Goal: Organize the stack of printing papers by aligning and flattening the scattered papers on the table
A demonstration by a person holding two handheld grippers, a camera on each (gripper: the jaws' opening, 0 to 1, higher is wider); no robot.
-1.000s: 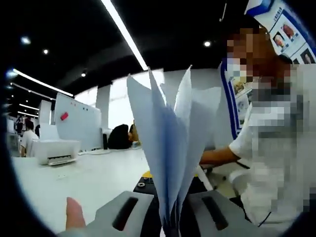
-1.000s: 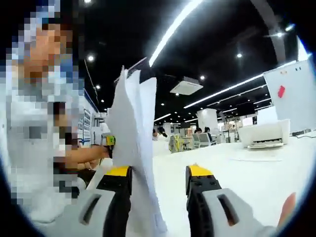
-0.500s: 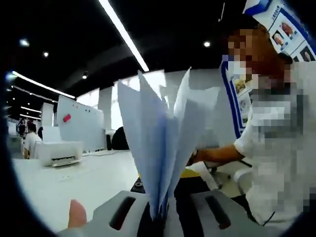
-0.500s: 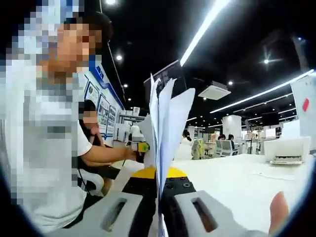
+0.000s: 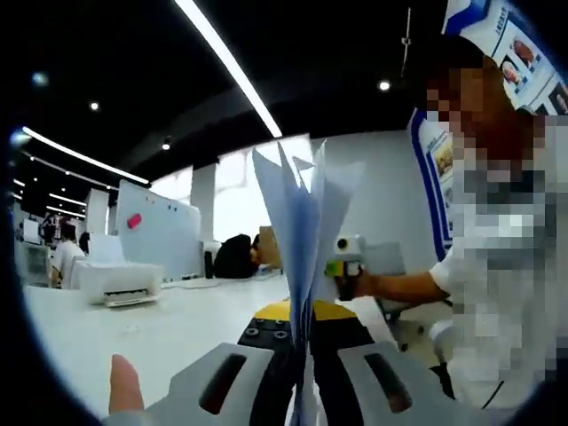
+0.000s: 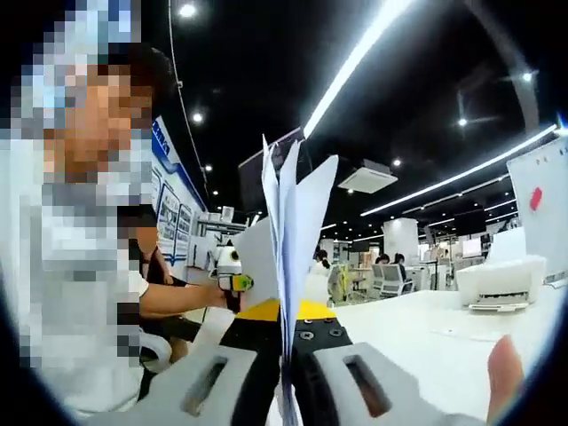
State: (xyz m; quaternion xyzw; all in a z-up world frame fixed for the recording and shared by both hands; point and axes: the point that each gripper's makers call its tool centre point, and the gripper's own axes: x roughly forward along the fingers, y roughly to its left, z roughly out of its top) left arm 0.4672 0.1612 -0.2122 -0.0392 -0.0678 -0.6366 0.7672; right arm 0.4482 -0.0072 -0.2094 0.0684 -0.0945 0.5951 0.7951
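White tabletop carries a white printer toward its far edge, whiteboard behind it. Person in white shirt beside the tabletop. Printing papers stand upright, fanned at the top, lifted above the tabletop. Left tool clamped narrow on their bottom edge; right tool likewise pinching the papers.

left gripper view: looks along its jaws, close on upright papers, low over the table.
right gripper view: faces opposite, equally close.
shared: papers, table, printer.
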